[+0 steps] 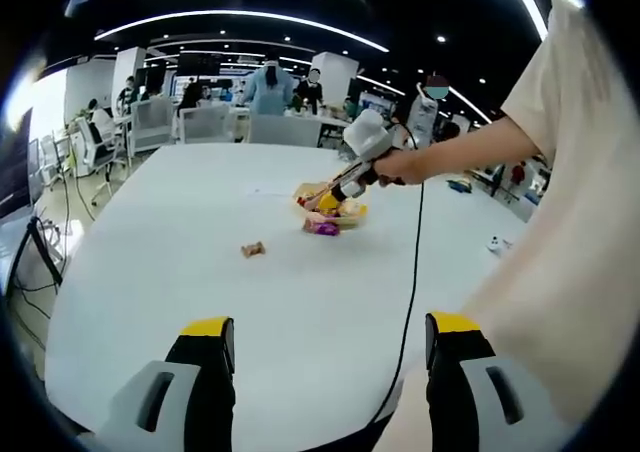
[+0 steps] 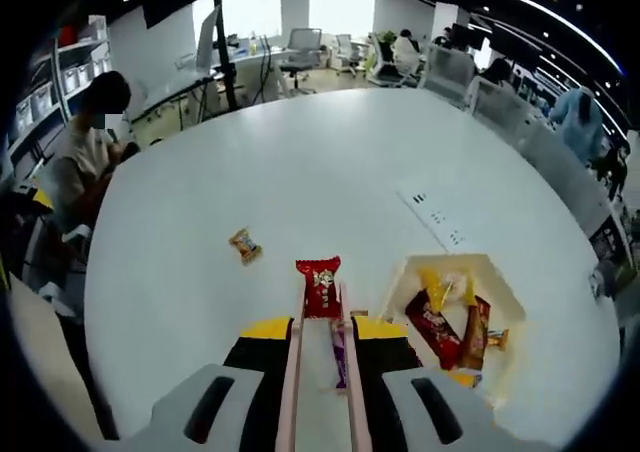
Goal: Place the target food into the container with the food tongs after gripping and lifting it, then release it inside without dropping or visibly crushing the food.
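Note:
My right gripper (image 2: 322,330) is shut on pink food tongs (image 2: 296,372). The tongs' tips pinch a red snack packet (image 2: 320,284), held above the white table just left of the container (image 2: 497,278). That pale, shallow container holds several wrapped snacks. A small orange-brown snack (image 2: 244,245) lies loose on the table further left. In the left gripper view, the right gripper (image 1: 362,147), in a person's hand, reaches over the container (image 1: 352,216). A purple packet (image 1: 322,228) lies by the container's near edge and the loose snack (image 1: 254,249) lies to the left. My left gripper (image 1: 330,340) hangs open and holds nothing.
The round white table (image 1: 180,232) has wide bare room. A black cable (image 1: 410,302) trails from the right gripper across it. A flush socket panel (image 2: 435,215) sits beyond the container. A person (image 2: 85,162) sits at the table's left edge; chairs and desks stand behind.

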{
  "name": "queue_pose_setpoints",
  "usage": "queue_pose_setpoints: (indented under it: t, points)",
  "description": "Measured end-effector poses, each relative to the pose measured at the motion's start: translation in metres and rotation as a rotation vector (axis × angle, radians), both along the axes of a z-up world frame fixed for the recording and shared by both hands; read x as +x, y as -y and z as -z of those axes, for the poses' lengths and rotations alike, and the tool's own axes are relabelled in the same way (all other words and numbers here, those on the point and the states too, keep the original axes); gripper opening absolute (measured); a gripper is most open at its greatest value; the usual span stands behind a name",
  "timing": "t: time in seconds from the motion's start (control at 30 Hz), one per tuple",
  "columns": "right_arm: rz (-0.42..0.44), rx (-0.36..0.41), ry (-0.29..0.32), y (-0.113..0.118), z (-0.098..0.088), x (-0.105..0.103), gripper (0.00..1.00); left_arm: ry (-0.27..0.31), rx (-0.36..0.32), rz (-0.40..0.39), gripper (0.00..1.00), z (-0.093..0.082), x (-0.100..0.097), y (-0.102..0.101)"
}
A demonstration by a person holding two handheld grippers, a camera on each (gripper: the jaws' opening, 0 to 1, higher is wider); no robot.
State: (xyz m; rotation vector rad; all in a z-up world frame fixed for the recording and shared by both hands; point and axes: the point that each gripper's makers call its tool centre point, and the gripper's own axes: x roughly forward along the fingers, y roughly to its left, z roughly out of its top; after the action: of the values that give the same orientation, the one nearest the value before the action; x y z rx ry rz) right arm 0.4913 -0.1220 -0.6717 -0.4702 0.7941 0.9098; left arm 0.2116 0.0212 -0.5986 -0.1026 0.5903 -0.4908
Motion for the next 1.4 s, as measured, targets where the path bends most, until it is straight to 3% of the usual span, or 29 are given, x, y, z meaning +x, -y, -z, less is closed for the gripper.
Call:
queue_pose_setpoints:
  t: [0.37, 0.97, 1.27, 1.4]
  points:
    - [0.096, 0.006, 0.048, 0.039, -0.020, 0.038, 0.21, 0.000, 0.000, 0.025, 0.78, 0.000, 0.005, 0.008]
    - [0.120, 0.017, 0.044, 0.050, -0.015, 0.042, 0.21, -0.012, 0.003, 0.031, 0.78, 0.001, 0.008, 0.012]
    - [0.075, 0.042, 0.025, 0.028, -0.016, 0.030, 0.24, -0.009, -0.003, 0.035, 0.78, 0.001, 0.009, 0.014]
    - [-0.069, 0.026, 0.020, -0.006, -0.009, 0.012, 0.24, -0.008, -0.009, 0.026, 0.78, 0.001, 0.007, 0.013]
